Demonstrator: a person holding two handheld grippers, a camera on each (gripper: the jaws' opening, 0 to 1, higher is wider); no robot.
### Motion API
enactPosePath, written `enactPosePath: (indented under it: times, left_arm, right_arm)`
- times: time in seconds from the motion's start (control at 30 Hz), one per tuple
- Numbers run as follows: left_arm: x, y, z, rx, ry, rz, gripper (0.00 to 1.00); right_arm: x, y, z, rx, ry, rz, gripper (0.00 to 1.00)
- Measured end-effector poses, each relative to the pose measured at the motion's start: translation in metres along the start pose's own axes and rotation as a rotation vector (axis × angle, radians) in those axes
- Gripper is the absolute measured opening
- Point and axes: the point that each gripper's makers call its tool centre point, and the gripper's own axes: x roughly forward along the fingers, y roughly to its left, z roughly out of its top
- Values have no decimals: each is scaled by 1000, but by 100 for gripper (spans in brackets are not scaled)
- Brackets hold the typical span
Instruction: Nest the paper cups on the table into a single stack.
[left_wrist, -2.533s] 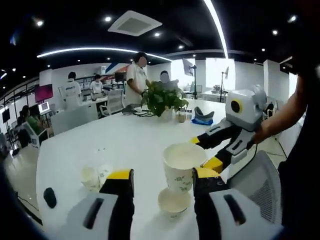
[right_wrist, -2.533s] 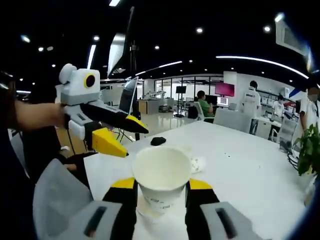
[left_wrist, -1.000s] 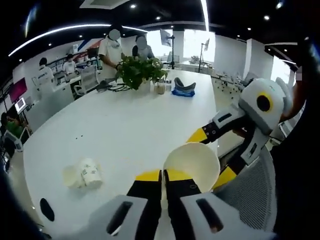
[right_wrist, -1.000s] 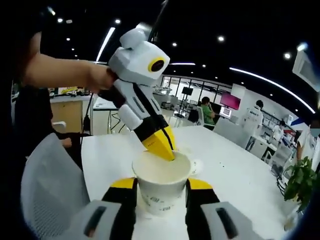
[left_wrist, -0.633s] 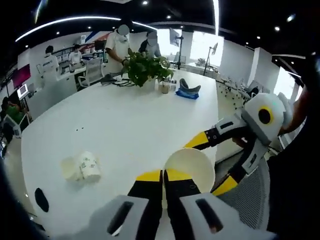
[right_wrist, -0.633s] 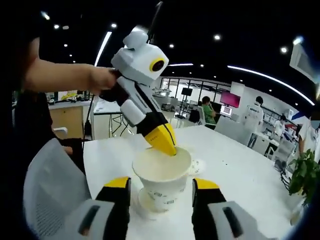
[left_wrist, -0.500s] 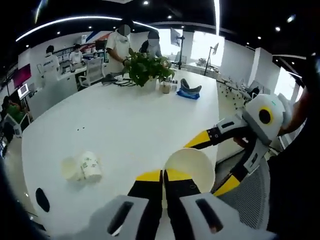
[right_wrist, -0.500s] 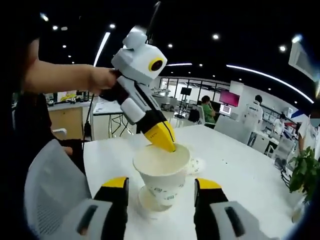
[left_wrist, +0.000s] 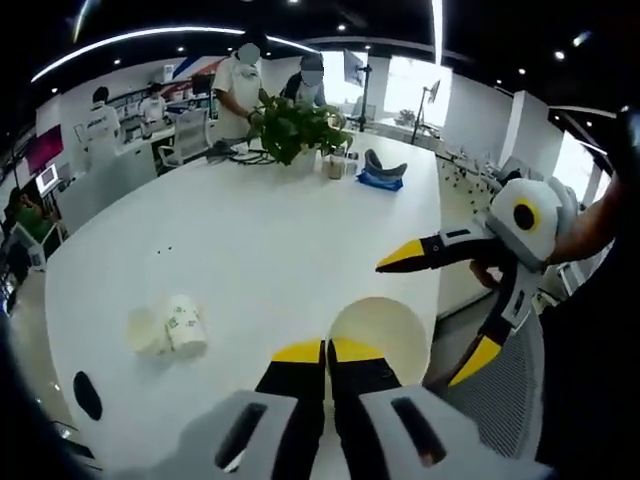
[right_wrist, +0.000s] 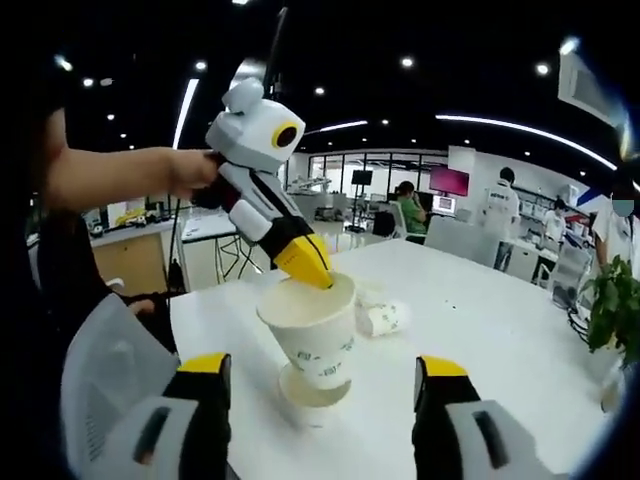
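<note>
My left claw (right_wrist: 300, 262) pinches the paper cup (right_wrist: 308, 330) rim above another cup (right_wrist: 312, 389); my right claw (right_wrist: 320, 385) wide apart around it.

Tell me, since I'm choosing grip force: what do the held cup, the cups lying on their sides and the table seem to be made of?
The held cup looks like thin matte white paper with a rolled rim and green print. The lying cups look the same, though small in view. The table appears to be a smooth, glossy white top, perhaps laminate; the exact material can't be told.
</note>
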Motion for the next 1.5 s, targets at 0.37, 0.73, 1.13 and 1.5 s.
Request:
enactPosePath:
  times: [0.37,0.73,1.13,1.5]
  left_arm:
    - [5,3,-10,-6,28,-4,0]
    - [14,3,-22,-10,51,-13,0]
    - [28,5,-34,-20,73,-24,0]
    - [39,7,-45,-38,98,-33,0]
  right_arm:
    - [-9,-2,-17,48,11,-18,85]
    - [-14,0,-27,62,34,-27,85]
    - [-14,2,-35,66,64,-19,83]
    - [-12,5,-38,64,72,-18,83]
